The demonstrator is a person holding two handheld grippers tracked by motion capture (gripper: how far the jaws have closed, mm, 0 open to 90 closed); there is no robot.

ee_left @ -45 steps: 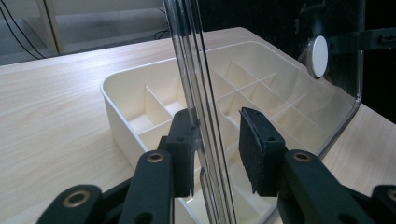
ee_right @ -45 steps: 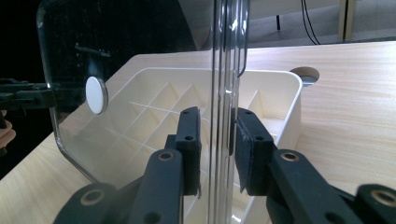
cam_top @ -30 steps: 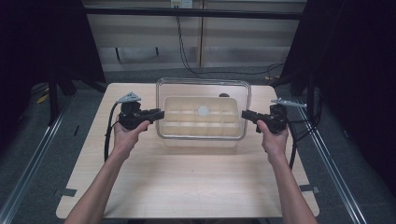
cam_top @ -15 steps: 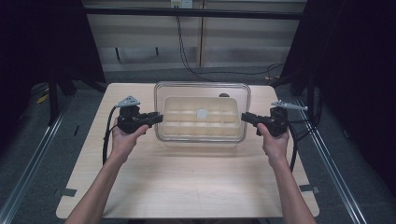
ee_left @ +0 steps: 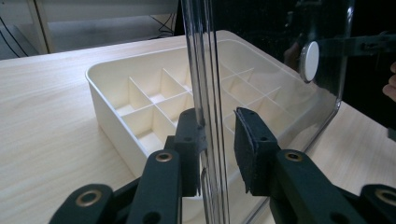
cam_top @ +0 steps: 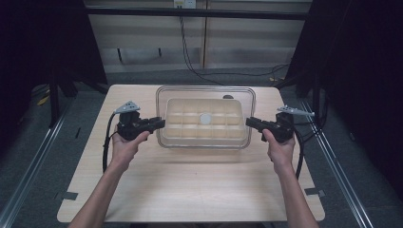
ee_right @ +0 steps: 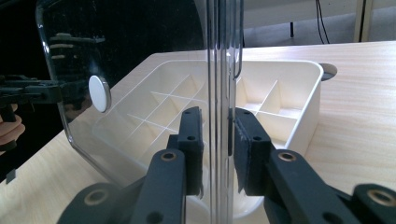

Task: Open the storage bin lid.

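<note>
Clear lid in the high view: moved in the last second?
Yes, slightly. The lid has slid down the picture, toward the person: its far rim reached the far edge of the table before and now lies just inside it.

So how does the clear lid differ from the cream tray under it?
The clear lid is see-through plastic with a white round button in its middle; the cream tray is opaque and split into small compartments. The lid is held up off the table, gripped at each short end by the left tool and the right tool, while the tray rests on the table. The lid's outline is slightly larger. Both are rounded rectangles.
</note>
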